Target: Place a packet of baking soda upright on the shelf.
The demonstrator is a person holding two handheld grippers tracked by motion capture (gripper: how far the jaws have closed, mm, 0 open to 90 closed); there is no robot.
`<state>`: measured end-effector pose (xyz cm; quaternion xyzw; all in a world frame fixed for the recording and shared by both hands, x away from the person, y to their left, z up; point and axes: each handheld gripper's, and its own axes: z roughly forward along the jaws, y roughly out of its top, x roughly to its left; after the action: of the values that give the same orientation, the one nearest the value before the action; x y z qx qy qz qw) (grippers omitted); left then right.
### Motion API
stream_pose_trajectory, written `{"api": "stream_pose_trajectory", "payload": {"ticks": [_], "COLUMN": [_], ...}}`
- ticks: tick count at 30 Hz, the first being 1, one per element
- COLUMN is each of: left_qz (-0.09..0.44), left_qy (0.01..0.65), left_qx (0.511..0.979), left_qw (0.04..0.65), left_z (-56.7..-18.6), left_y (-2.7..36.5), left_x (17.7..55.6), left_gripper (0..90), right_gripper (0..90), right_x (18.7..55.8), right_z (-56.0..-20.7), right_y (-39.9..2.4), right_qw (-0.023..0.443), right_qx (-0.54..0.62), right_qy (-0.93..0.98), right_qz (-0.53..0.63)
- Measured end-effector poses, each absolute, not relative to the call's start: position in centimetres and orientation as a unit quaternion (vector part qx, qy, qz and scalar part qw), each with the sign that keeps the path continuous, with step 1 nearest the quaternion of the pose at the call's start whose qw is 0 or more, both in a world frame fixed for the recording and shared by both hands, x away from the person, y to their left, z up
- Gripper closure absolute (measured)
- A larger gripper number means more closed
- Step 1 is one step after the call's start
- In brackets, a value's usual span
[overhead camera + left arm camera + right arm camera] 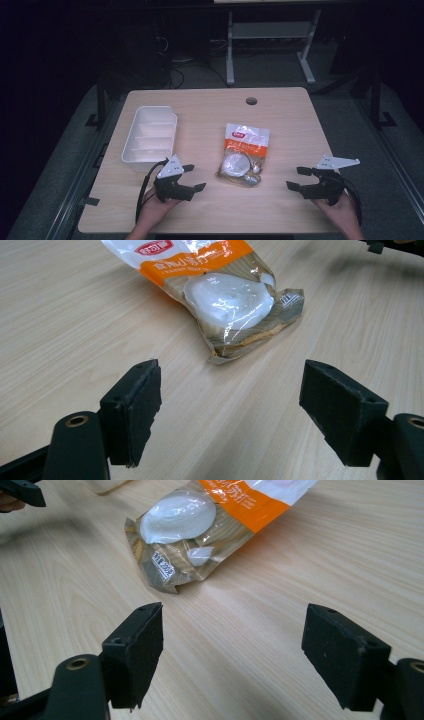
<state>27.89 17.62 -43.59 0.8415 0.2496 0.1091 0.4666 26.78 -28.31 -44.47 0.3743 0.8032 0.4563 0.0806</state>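
A clear plastic packet (244, 155) with an orange and white label lies flat in the middle of the wooden table (210, 107); white rounded pieces show through it. My left gripper (194, 178) rests low on the table just left of the packet, open and empty. My right gripper (296, 178) sits to the packet's right, also open and empty. In the left gripper view the packet (225, 295) lies ahead of the wide-spread jaws (230, 410). In the right gripper view the packet (200, 530) lies ahead and to the left of the gripper (232, 652).
A white divided tray (150, 137) stands at the table's left side, behind my left gripper. A round cable hole (251, 101) sits near the far edge. A desk frame (270, 45) stands on the floor beyond the table.
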Motion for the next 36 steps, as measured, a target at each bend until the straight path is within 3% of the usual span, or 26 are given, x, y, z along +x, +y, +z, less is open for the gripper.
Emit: {"api": "stream_pose_trajectory", "payload": {"ticks": [4, 12, 20, 24, 26, 36], "left_qz": [0.107, 0.106, 0.074, 0.076, 0.08, 0.056], "left_qy": [0.248, 0.232, 0.228, 0.225, 0.223, 0.21], "left_qx": [0.842, 0.849, 0.864, 0.87, 0.869, 0.884], "left_qw": [0.468, 0.462, 0.442, 0.432, 0.434, 0.413], "left_z": [-43.4, -43.0, -42.8, -42.8, -42.9, -44.5], "left_y": [17.4, 15.6, 13.6, 12.9, 12.6, 10.2], "left_x": [27.9, 28.1, 30.6, 31.5, 31.7, 33.1], "left_gripper": [27.1, 41.5, 59.3, 63.3, 70.3, 77.4], "right_gripper": [23.7, 23.1, 21.5, 21.0, 19.9, 20.1], "right_x": [26.9, 28.0, 32.0, 33.5, 35.1, 39.3], "right_z": [-44.5, -44.0, -42.7, -42.4, -42.1, -42.5], "right_y": [-28.0, -27.6, -25.7, -25.0, -24.5, -22.9], "right_qw": [0.079, 0.071, 0.056, 0.046, 0.035, 0.011], "right_qx": [0.373, 0.39, 0.395, 0.4, 0.406, 0.427], "right_qy": [0.806, 0.799, 0.806, 0.811, 0.812, 0.817], "right_qz": [0.453, 0.452, 0.437, 0.425, 0.418, 0.388]}}
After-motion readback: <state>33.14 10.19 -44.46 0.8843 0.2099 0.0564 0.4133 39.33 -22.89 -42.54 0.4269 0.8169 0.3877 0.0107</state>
